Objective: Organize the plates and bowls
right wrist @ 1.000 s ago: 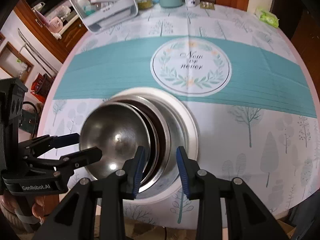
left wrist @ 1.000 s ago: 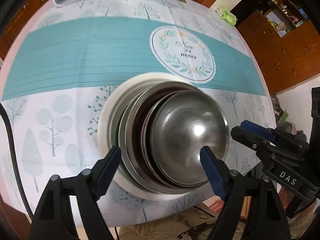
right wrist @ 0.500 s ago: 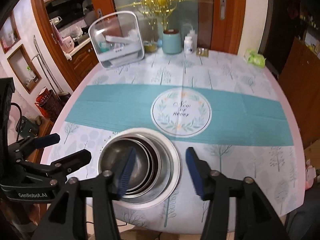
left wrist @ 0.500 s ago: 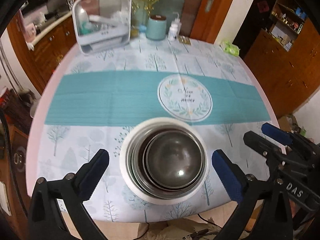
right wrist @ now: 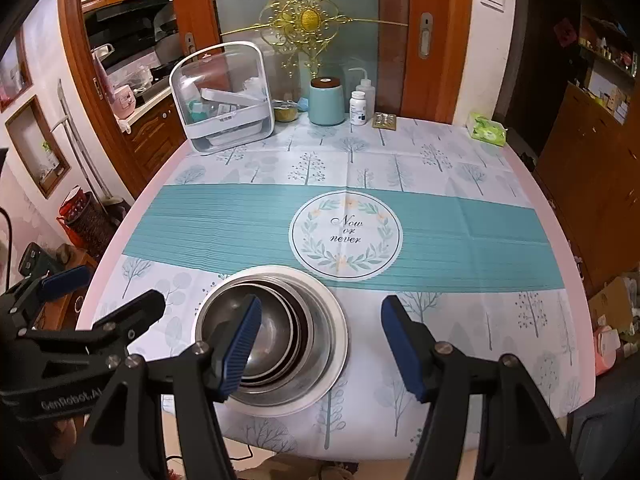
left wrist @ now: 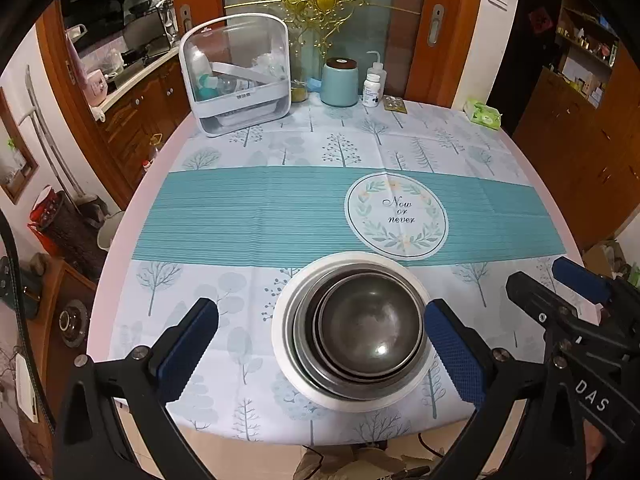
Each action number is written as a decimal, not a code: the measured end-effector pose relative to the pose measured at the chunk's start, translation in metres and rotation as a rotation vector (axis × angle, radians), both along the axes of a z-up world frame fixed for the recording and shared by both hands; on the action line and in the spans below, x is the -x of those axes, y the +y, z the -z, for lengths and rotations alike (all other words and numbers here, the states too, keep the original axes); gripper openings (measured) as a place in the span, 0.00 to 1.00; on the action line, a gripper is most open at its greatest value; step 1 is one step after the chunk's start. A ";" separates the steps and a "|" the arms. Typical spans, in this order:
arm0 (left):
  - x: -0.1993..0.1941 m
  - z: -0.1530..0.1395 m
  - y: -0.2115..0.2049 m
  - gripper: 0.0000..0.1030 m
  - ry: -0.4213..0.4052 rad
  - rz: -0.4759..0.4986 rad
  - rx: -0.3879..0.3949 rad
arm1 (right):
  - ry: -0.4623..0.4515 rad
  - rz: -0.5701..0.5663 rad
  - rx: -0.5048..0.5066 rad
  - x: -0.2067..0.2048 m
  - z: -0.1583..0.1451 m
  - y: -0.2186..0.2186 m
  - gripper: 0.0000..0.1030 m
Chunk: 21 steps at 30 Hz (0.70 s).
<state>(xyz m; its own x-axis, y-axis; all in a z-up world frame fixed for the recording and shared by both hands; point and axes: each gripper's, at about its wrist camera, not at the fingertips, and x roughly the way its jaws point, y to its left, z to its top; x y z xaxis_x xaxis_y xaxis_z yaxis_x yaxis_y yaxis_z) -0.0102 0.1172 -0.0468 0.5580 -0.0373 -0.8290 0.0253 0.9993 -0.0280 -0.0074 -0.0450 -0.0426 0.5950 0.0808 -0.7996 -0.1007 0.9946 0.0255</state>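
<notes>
A stack of steel bowls (left wrist: pixel 370 326) is nested inside a white plate (left wrist: pixel 280 344) near the front edge of the round table. My left gripper (left wrist: pixel 320 306) hangs above and in front of the stack, wide open, touching nothing. The right wrist view shows the same bowls (right wrist: pixel 272 328) and plate (right wrist: pixel 340 332). My right gripper (right wrist: pixel 322 302) is raised over the stack's right side. Its jaws are opening and nothing is between them. Each gripper also shows in the other's view: the right gripper (left wrist: pixel 538 274) at the right, the left gripper (right wrist: pixel 120 286) at the left.
At the back of the table stand a clear dish rack (left wrist: pixel 238 80), a teal canister (left wrist: pixel 339 82), small white bottles (left wrist: pixel 372 90), a blister pack (left wrist: pixel 395 103) and a green tissue pack (left wrist: pixel 486 114). A teal-striped cloth (left wrist: pixel 248 212) covers the table. Wooden cabinets surround it.
Both grippers rose and drew back from the bowl stack, tilting up so the whole table shows. The left jaws spread from beside the top bowl; the right jaws widened too.
</notes>
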 end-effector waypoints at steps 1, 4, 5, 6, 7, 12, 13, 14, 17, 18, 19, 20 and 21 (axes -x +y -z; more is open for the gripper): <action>0.001 0.001 0.001 0.99 0.003 0.000 -0.002 | 0.002 0.003 -0.001 0.001 0.000 0.001 0.61; 0.004 0.002 0.003 0.99 0.010 -0.007 -0.004 | 0.012 0.014 -0.003 0.003 0.002 0.003 0.61; 0.006 0.002 0.003 0.99 0.010 -0.009 -0.009 | 0.015 0.017 -0.002 0.004 0.003 0.004 0.61; 0.007 0.002 0.004 0.99 0.009 -0.007 -0.016 | 0.021 0.021 -0.001 0.004 0.004 0.005 0.61; 0.007 0.002 0.004 0.99 0.012 -0.006 -0.020 | 0.026 0.024 0.002 0.005 0.005 0.006 0.61; 0.012 0.005 0.003 0.99 0.024 -0.006 -0.026 | 0.034 0.044 0.013 0.008 0.008 0.009 0.61; 0.012 0.004 0.002 0.99 0.024 -0.006 -0.032 | 0.035 0.049 0.017 0.008 0.008 0.010 0.61; 0.013 0.004 0.001 0.99 0.024 -0.006 -0.038 | 0.034 0.052 0.021 0.009 0.007 0.010 0.61; 0.015 0.002 0.000 0.99 0.020 -0.010 -0.045 | 0.026 0.060 0.038 0.009 0.005 0.011 0.61; 0.015 0.002 -0.001 0.99 0.020 -0.011 -0.044 | 0.025 0.061 0.039 0.009 0.005 0.010 0.61; 0.015 0.002 -0.001 0.99 0.021 -0.011 -0.045 | 0.025 0.061 0.039 0.009 0.005 0.010 0.61; 0.015 0.002 -0.001 0.99 0.020 -0.009 -0.046 | 0.025 0.061 0.039 0.009 0.005 0.010 0.61; 0.016 0.002 -0.001 0.99 0.019 -0.008 -0.052 | 0.023 0.064 0.038 0.009 0.004 0.009 0.61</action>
